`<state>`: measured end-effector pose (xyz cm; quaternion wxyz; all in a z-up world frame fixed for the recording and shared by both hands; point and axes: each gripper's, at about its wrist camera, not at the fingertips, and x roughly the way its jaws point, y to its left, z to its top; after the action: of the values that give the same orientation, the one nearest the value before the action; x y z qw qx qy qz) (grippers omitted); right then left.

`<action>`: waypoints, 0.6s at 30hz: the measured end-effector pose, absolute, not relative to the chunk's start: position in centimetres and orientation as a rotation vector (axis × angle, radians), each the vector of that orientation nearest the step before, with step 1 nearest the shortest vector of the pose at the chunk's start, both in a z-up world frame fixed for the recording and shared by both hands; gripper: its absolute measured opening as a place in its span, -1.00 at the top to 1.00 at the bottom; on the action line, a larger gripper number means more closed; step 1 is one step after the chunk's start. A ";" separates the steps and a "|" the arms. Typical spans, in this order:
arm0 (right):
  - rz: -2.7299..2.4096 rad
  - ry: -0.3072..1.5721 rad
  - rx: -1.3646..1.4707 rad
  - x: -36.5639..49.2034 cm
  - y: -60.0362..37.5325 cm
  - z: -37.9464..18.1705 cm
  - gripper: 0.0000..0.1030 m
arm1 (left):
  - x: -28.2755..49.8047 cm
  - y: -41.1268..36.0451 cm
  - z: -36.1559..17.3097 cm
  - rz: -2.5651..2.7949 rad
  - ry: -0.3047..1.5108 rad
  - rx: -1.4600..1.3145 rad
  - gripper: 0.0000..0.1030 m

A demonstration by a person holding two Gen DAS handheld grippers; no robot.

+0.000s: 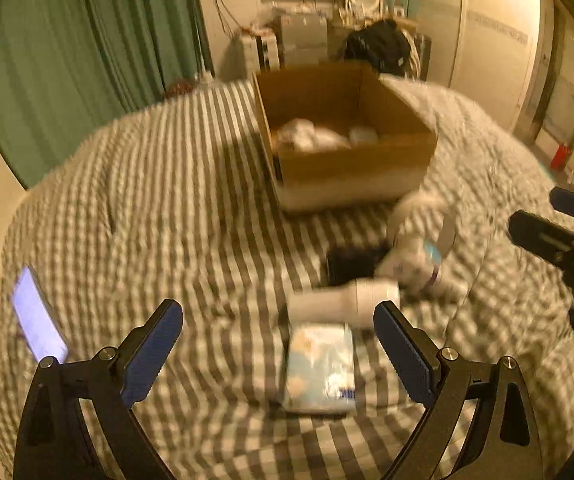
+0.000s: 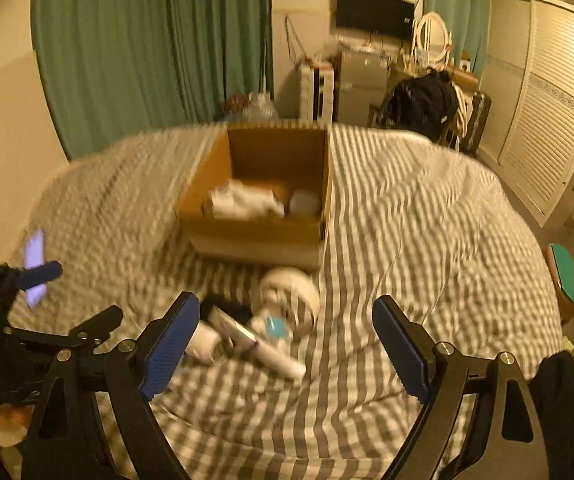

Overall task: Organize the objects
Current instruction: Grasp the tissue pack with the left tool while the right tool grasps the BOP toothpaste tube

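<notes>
Striped bedspread (image 1: 147, 184), cardboard box (image 1: 351, 168), lettering unreadable

blurred blue print on tissue pack (image 1: 321, 368), nothing legible

A bed (image 2: 427, 208) covered by a grey-and-white striped quilt is seen in warm yellowish light. Behind it, green curtains (image 2: 147, 48) are hung against a cream wall (image 2: 3, 120). A dark flat screen (image 2: 373, 12) is mounted on the far wall, above a cluttered dresser (image 2: 361, 80) with an oval white-framed mirror (image 2: 431, 36). A black garment (image 2: 423, 104) is draped over a chair (details blurred). White louvred wardrobe doors (image 2: 547, 112) are set along the right side.
</notes>
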<state>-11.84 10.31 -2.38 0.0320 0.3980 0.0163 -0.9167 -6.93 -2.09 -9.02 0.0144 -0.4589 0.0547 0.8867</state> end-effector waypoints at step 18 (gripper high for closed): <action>-2.636 0.109 1.574 -16.4 9.1 -14.4 -0.56 | -8.5 -2.6 -17.2 2.528 -0.022 -1.765 -0.92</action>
<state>-16.43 9.12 -14.36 0.0349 0.5120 0.0354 -0.8576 -8.49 -2.56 -17.19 0.0291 -0.5722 -0.0072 0.8196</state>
